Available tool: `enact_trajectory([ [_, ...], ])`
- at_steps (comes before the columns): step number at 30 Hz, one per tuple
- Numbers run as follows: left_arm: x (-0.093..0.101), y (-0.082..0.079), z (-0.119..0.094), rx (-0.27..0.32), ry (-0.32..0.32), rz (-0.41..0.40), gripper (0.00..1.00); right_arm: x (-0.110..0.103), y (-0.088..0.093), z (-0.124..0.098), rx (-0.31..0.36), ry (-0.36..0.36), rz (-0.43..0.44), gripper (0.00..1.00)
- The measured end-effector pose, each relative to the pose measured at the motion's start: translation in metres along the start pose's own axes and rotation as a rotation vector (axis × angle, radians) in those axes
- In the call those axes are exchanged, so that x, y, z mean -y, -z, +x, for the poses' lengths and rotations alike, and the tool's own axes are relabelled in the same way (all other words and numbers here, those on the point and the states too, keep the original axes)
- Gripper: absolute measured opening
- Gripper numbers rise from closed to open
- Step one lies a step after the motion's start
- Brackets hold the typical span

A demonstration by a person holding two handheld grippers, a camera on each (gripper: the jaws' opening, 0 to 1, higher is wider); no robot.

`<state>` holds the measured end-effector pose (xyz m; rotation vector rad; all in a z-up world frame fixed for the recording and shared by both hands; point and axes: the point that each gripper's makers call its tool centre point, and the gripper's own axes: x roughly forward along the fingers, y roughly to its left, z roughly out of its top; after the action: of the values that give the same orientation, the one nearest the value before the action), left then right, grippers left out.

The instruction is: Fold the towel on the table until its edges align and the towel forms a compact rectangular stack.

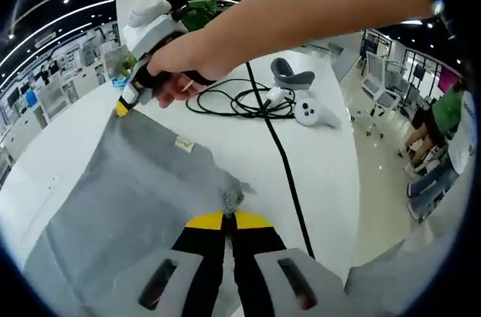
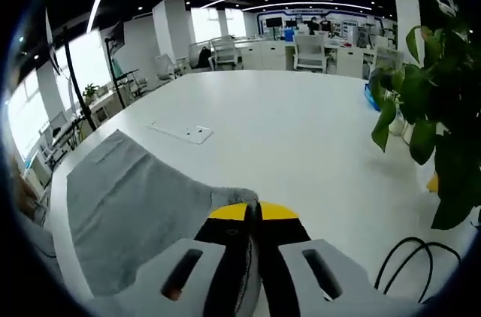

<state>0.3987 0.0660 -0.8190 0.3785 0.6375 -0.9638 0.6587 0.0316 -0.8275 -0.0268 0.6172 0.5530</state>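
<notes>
A grey towel (image 1: 128,197) lies spread on the white table (image 1: 75,129). My left gripper (image 1: 229,219) is shut on the towel's near corner, which bunches up just past the yellow-tipped jaws. The right gripper (image 1: 122,107), held in a hand, pinches another corner at the upper left of the left gripper view. In the right gripper view, that gripper (image 2: 252,212) is shut on a towel (image 2: 128,204) corner, and the cloth stretches away to the left over the table (image 2: 285,129).
A black cable (image 1: 282,159) runs across the table beside the towel, coiled near a white controller (image 1: 312,112) and a grey headset (image 1: 289,73). A leafy plant (image 2: 436,114) stands at the right. A small white plate (image 2: 188,133) lies flat on the table. People stand beyond the table's edge.
</notes>
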Motion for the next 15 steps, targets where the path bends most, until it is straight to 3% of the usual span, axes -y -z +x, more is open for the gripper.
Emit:
enact_trajectory([
  [15, -0.026, -0.013, -0.053, 0.097, -0.085, -0.016, 0.02, -0.021, -0.050, -0.016, 0.042, 0.048, -0.008, 0.01],
])
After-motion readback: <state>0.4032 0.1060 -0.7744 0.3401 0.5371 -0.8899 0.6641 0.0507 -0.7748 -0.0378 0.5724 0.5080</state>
